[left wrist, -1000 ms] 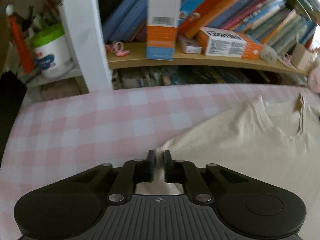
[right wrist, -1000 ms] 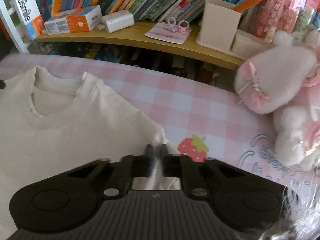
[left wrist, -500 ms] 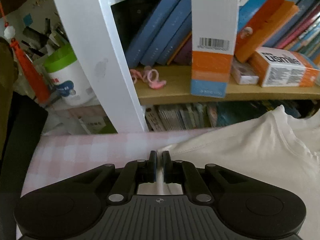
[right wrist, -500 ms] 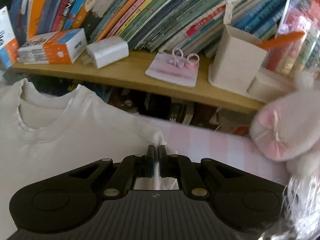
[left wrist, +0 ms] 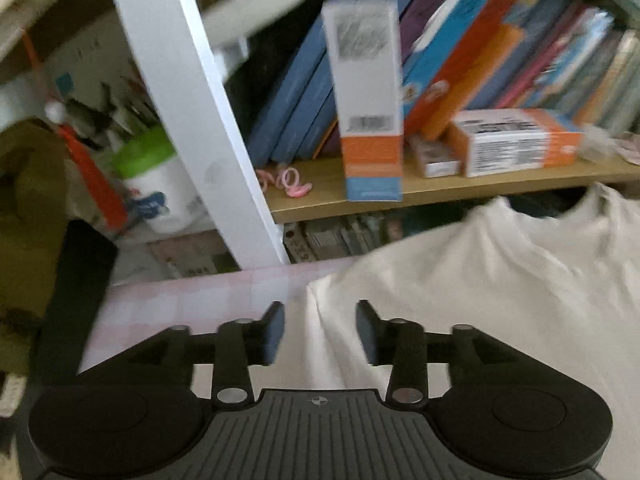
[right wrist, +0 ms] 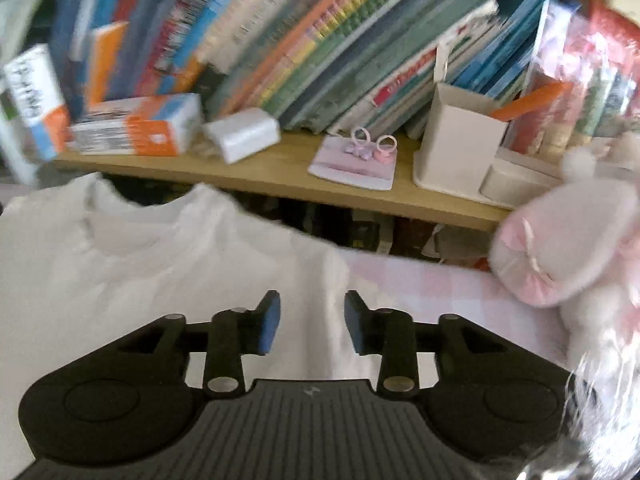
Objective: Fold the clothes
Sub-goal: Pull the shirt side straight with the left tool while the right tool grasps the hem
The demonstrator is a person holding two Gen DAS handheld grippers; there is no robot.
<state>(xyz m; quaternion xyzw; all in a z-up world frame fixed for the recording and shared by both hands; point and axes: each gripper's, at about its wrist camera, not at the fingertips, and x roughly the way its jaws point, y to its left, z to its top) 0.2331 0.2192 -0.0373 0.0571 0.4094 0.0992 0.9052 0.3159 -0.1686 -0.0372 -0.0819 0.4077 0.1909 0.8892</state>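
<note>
A cream T-shirt (left wrist: 500,296) lies on the pink checked cloth (left wrist: 192,304), its neckline toward the bookshelf. My left gripper (left wrist: 320,330) stands open over the shirt's left shoulder edge, cloth lying loose between its fingers. In the right wrist view the same cream T-shirt (right wrist: 140,272) fills the left side. My right gripper (right wrist: 312,322) is open too, above the shirt's right shoulder edge, with fabric under the gap and gripped by neither finger.
A wooden shelf (left wrist: 440,190) with books and boxes runs along the far side, close ahead. A white upright post (left wrist: 200,120) stands at the left. A pink plush toy (right wrist: 568,248) sits at the right on the checked cloth (right wrist: 440,280).
Both grippers carried the shirt's shoulder edges toward the shelf while shut on them, then opened and let the fabric go.
</note>
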